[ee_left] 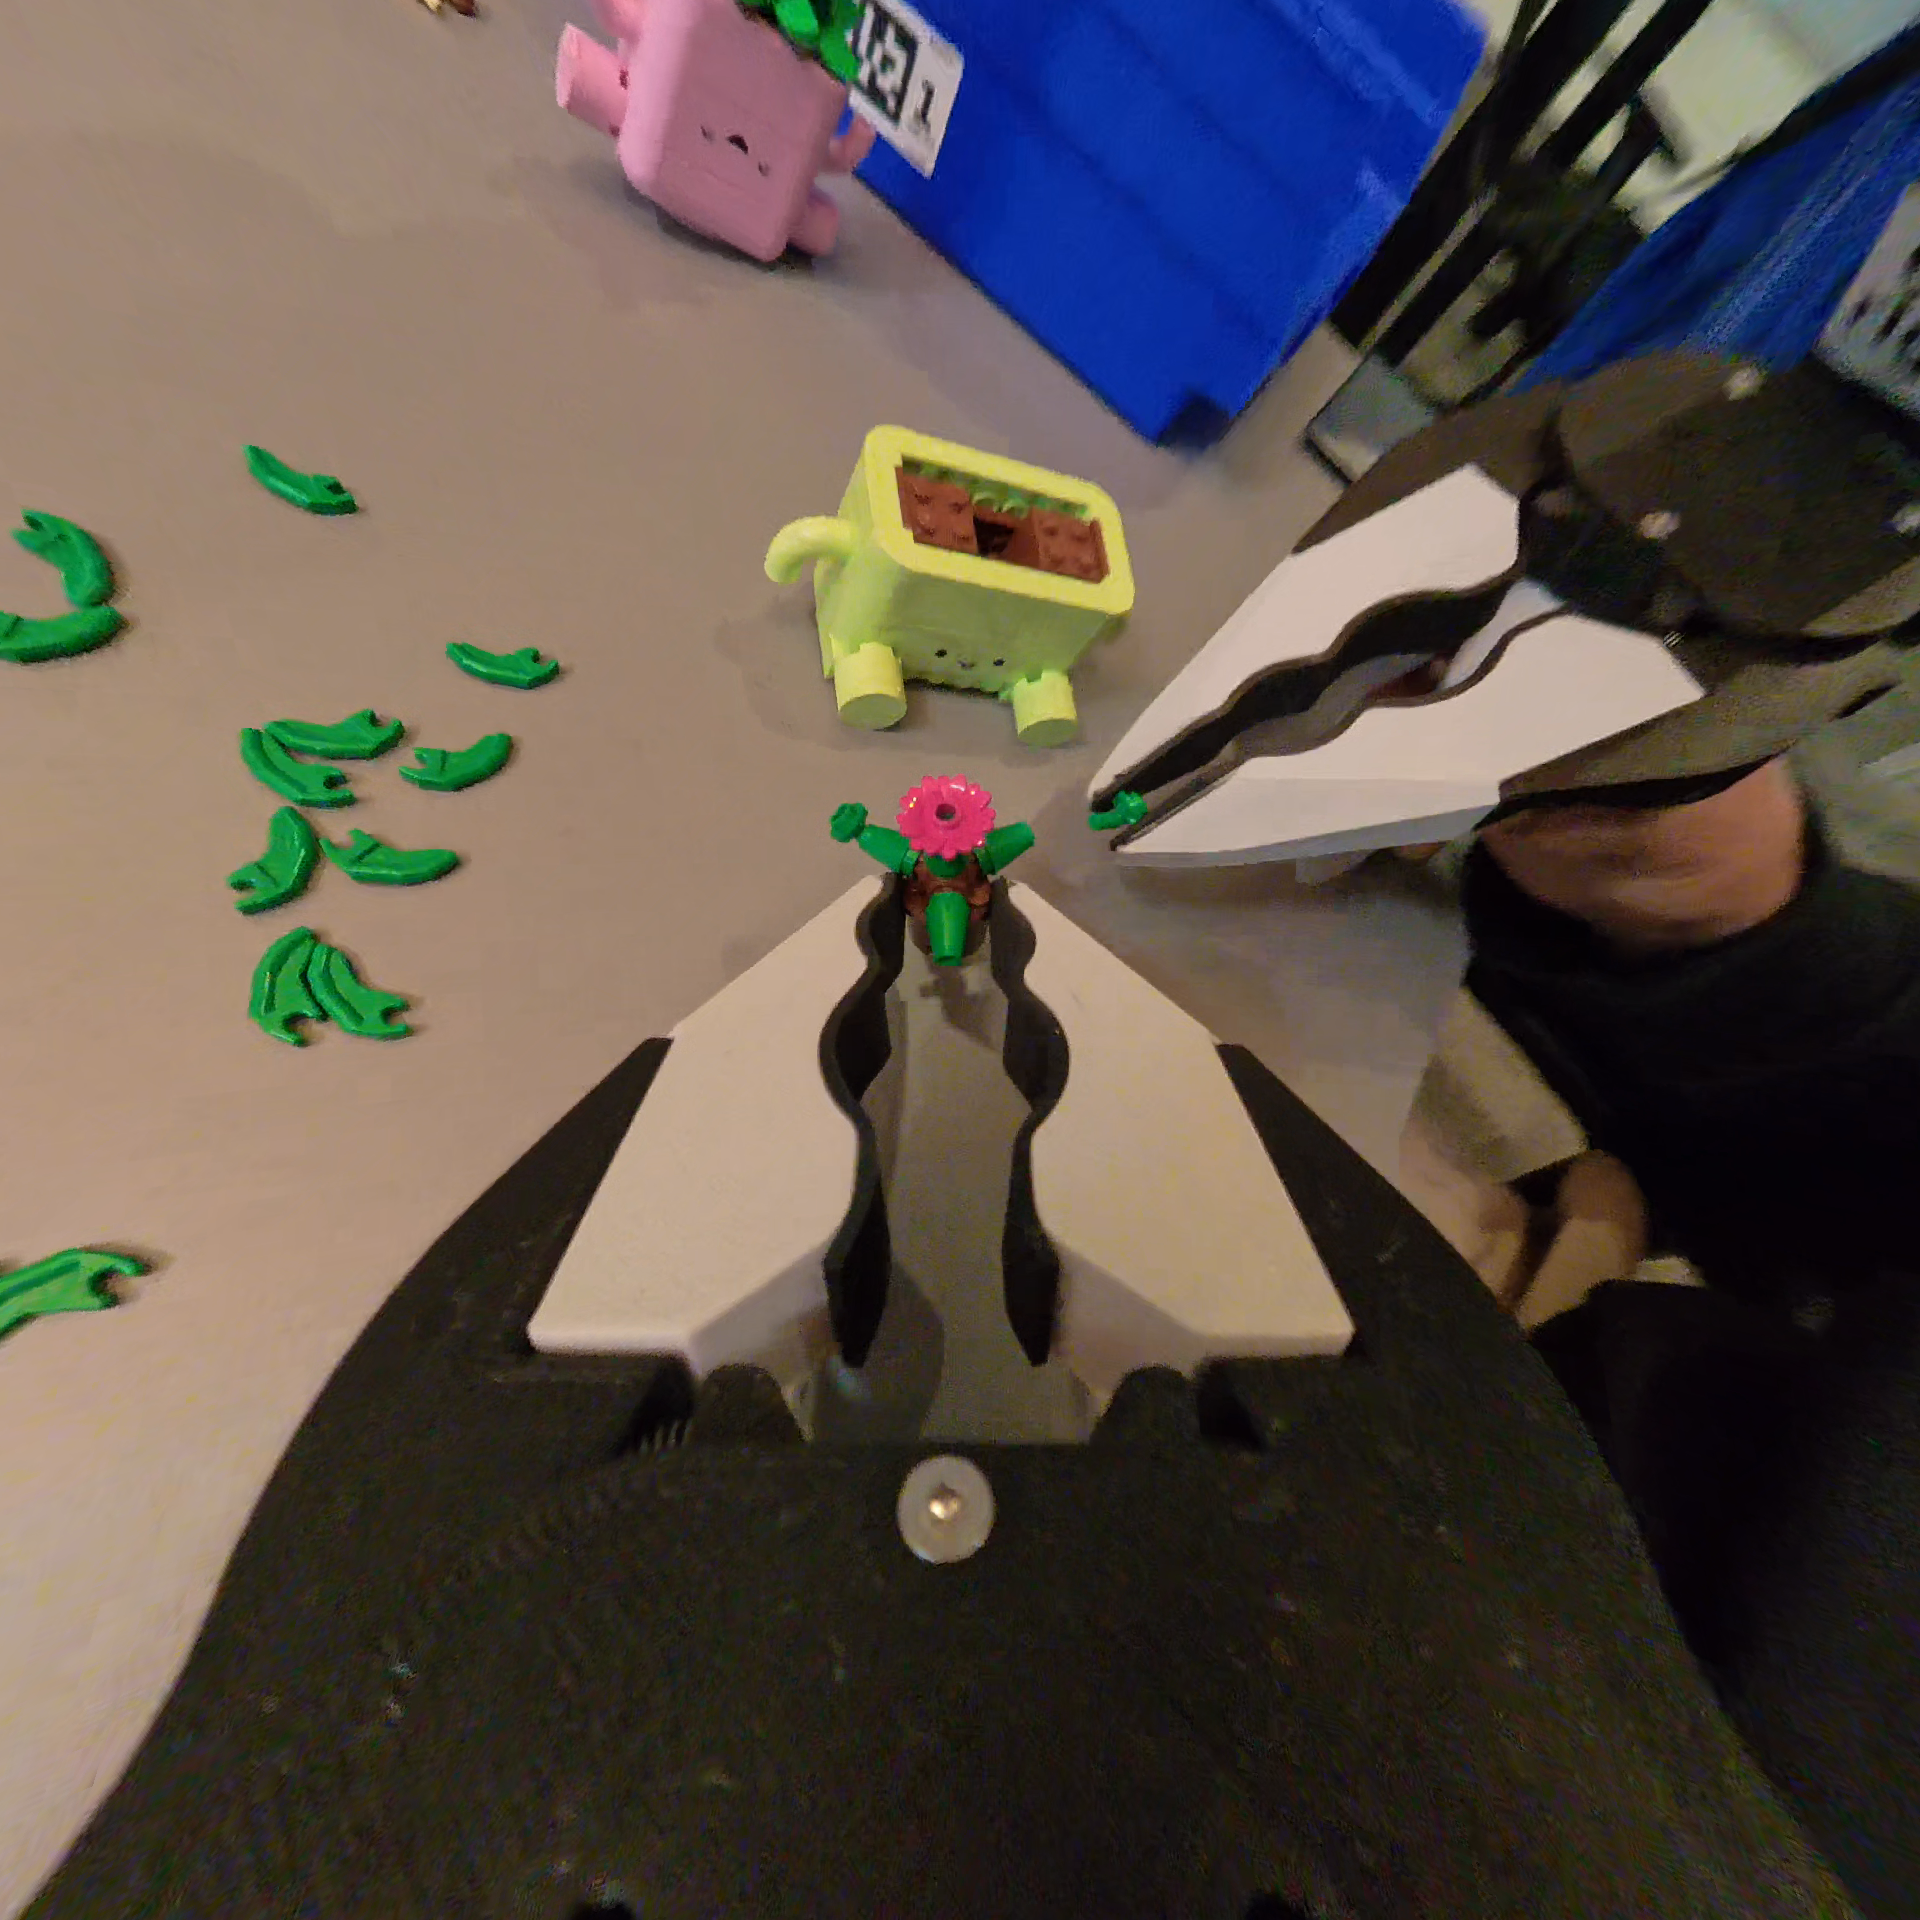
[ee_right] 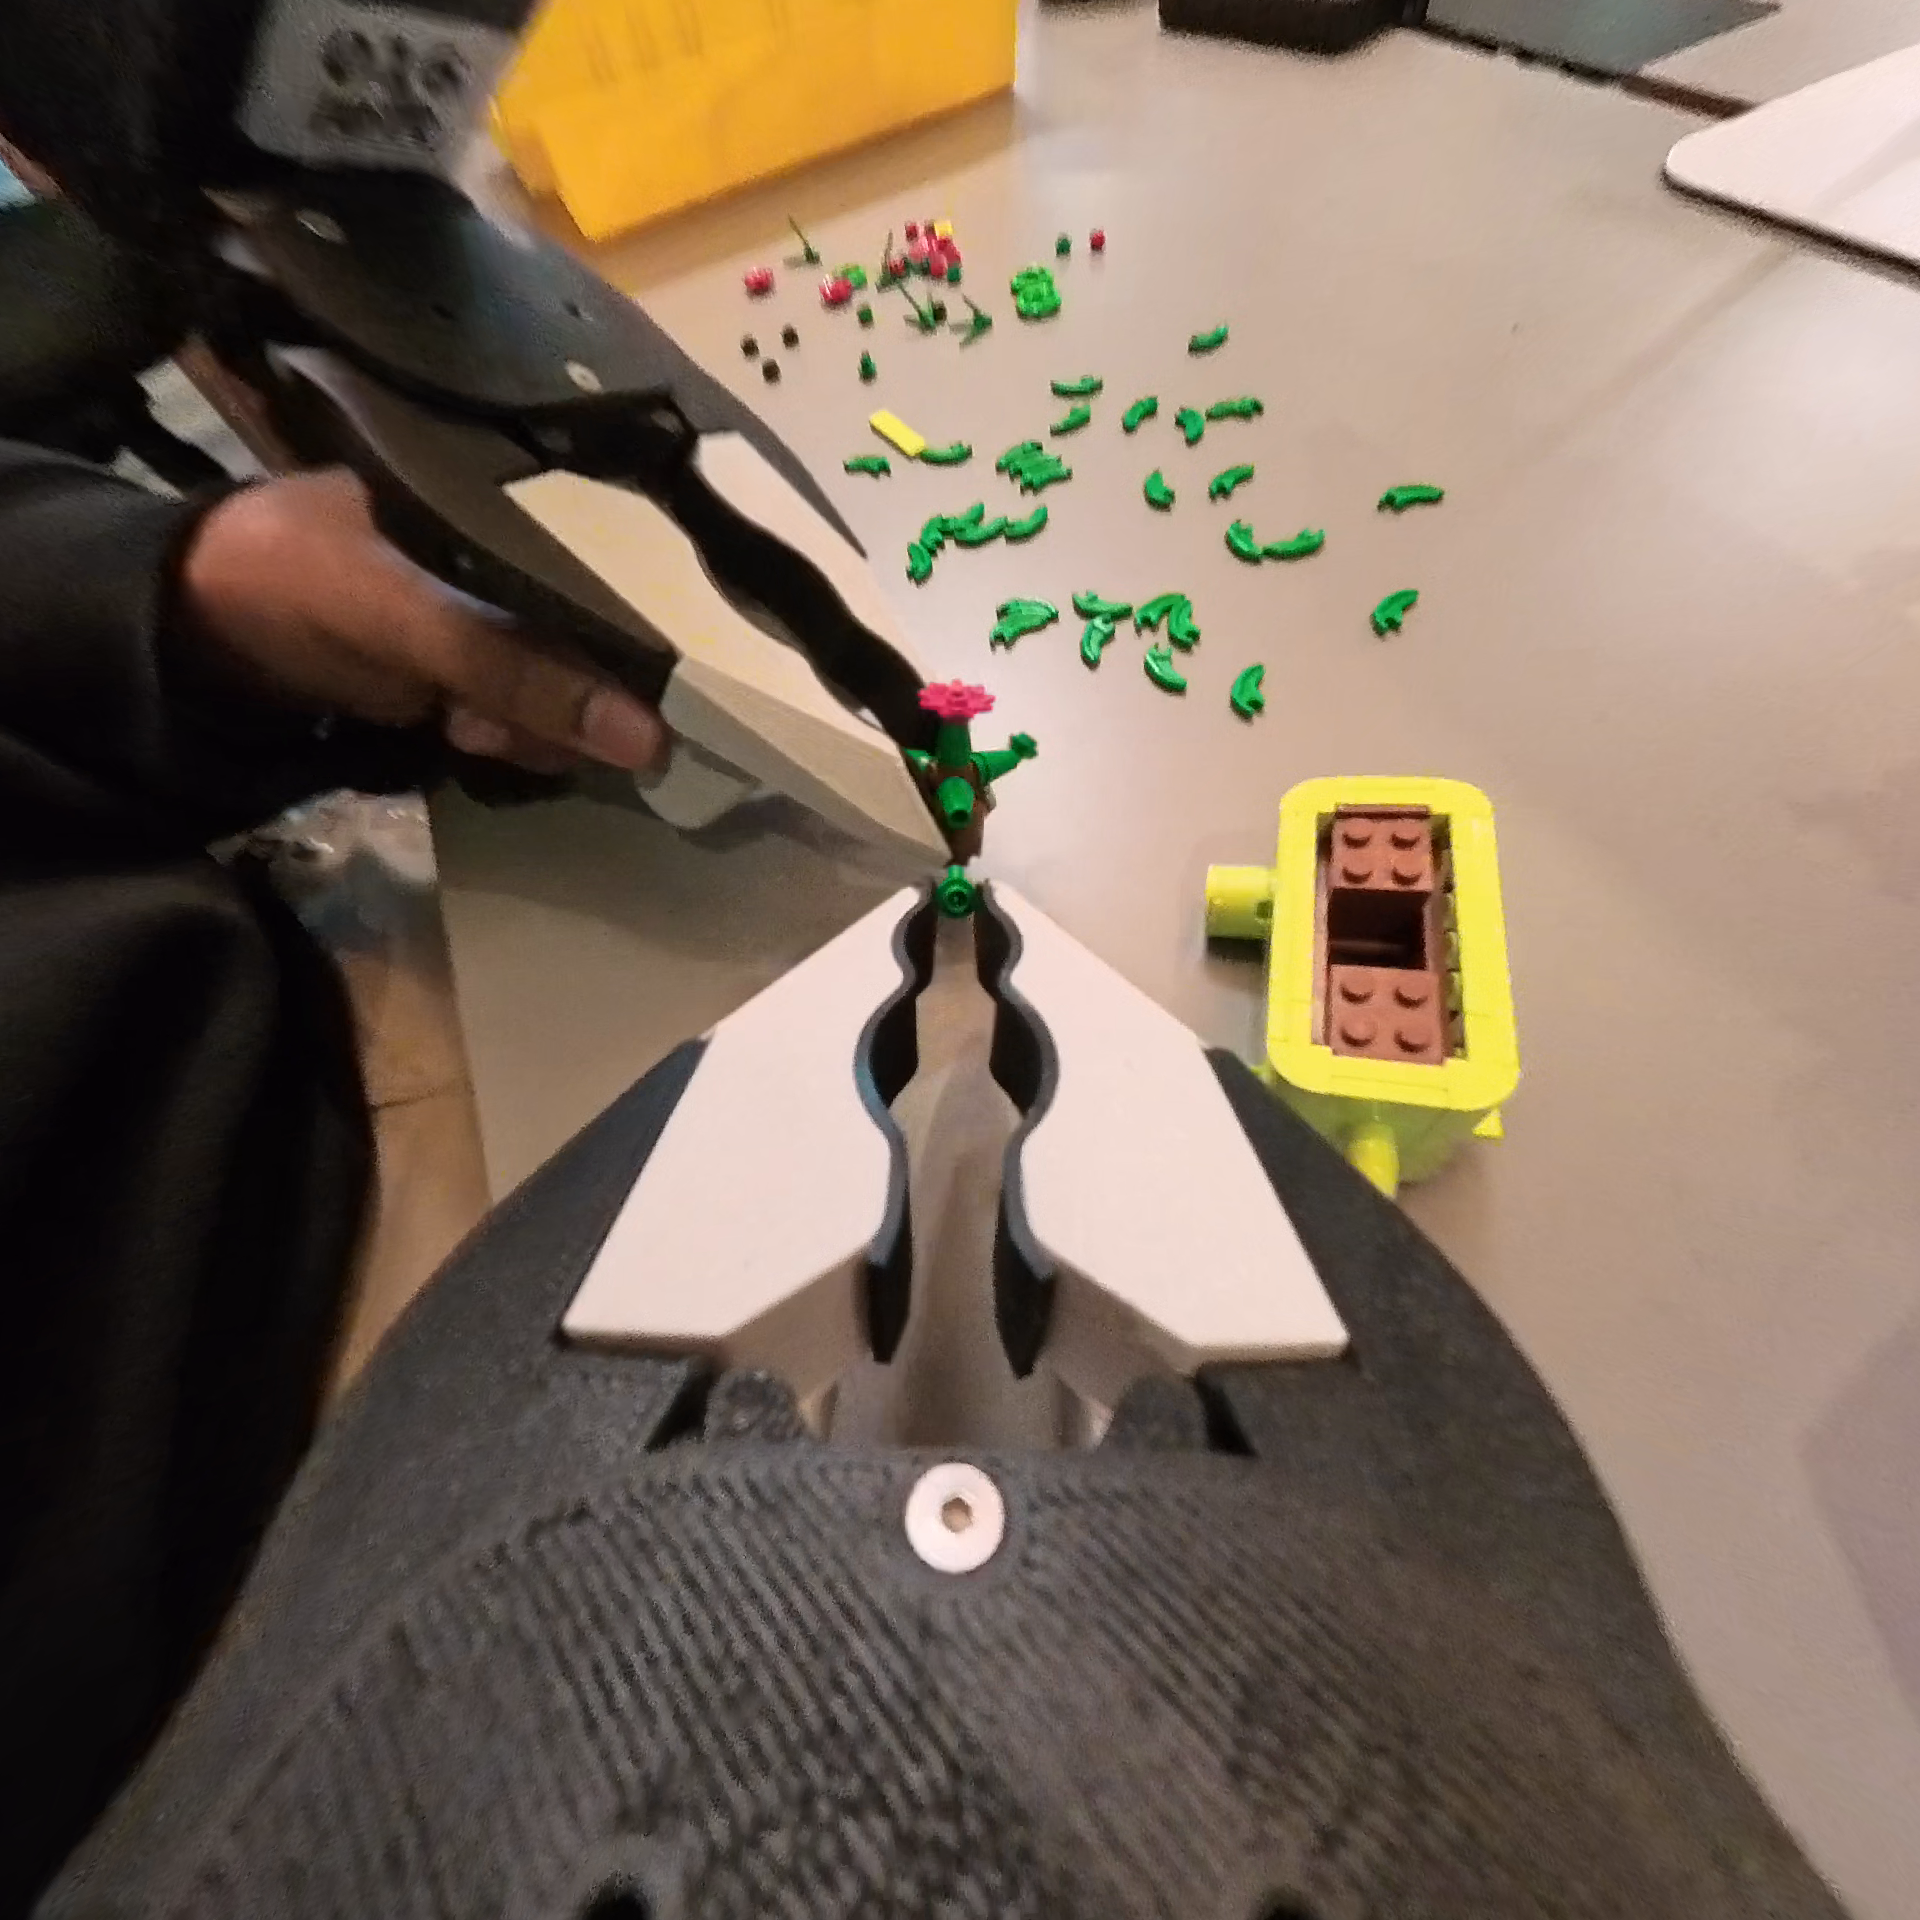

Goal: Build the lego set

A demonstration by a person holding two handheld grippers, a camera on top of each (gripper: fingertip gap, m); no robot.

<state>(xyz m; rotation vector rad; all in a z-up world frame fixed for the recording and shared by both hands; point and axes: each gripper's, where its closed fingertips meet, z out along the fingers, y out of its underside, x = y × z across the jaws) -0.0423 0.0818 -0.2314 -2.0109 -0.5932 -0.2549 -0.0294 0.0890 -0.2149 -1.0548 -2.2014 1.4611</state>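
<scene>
Left wrist view, from left to right: loose green leaf pieces (ee_left: 312, 790) lie scattered on the grey table (ee_left: 520, 343), well to the left of the left tongs (ee_left: 943, 904). A pink block figure (ee_left: 717, 125) stands far ahead and to the left, with a blue bin (ee_left: 1164, 187) beside it on its right. The left tongs are narrowed on the brown base of a small flower stem (ee_left: 943, 847), which carries a pink bloom and green arms. A lime-green planter figure (ee_left: 971, 587) with brown bricks inside sits on the table just ahead of these tips. The right tongs (ee_left: 1117, 812) enter from the right, pinching a small green piece (ee_left: 1117, 808) near the stem but apart from it. A hand (ee_left: 1621, 862) in a dark sleeve holds them.

Right wrist view, from left to right: a hand (ee_right: 416, 644) grips the left tongs (ee_right: 951, 800), which come in from the upper left carrying the flower stem (ee_right: 961, 764). The right tongs (ee_right: 956, 896) are closed narrowly on the green piece (ee_right: 956, 894), just below the stem. A yellow bin (ee_right: 748, 94) stands far ahead. Green leaf pieces (ee_right: 1143, 520) and small red and dark parts (ee_right: 894, 281) are spread across the table (ee_right: 1558, 416) ahead. The planter figure (ee_right: 1387, 956) lies just right of the tips. A white board (ee_right: 1808, 156) lies at the far right.
</scene>
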